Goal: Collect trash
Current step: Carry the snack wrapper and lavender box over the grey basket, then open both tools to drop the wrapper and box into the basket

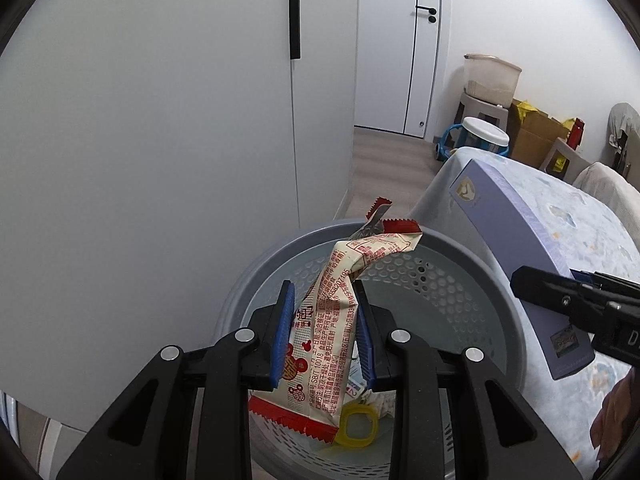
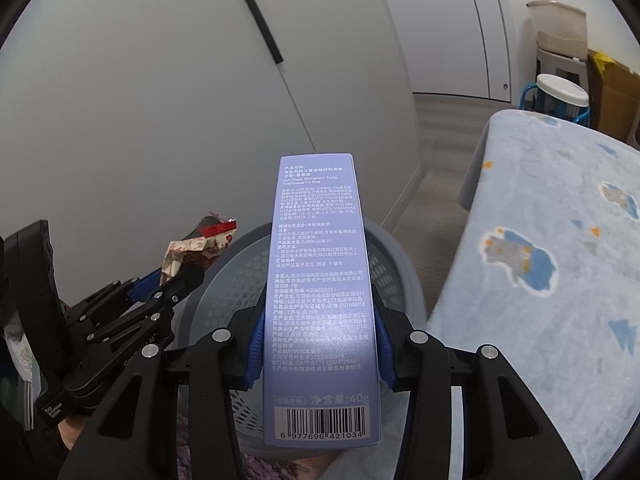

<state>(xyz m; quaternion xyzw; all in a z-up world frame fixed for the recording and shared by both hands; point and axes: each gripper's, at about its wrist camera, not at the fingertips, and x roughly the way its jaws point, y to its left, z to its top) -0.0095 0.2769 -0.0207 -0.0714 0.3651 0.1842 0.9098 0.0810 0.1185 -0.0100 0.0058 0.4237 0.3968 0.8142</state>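
My left gripper [image 1: 322, 332] is shut on a crumpled cream-and-red snack wrapper [image 1: 320, 344], which hangs over the open mouth of a grey perforated bin [image 1: 424, 280]. A yellow ring [image 1: 358, 426] and scraps lie in the bin's bottom. My right gripper [image 2: 318, 344] is shut on a long lilac toothpaste box [image 2: 320, 272], held above the same bin [image 2: 236, 292]. In the left wrist view that box [image 1: 516, 240] and the right gripper [image 1: 576, 308] sit at the bin's right rim. The right wrist view shows the left gripper [image 2: 176, 280] holding the wrapper [image 2: 196, 250] at left.
A white cupboard wall [image 1: 160, 140] stands close behind the bin. A table with a blue patterned cloth [image 2: 560, 260] lies to the right. A white door [image 1: 396, 40], stools, a tub and cardboard boxes [image 1: 532, 132] fill the far corner. Wood floor runs between.
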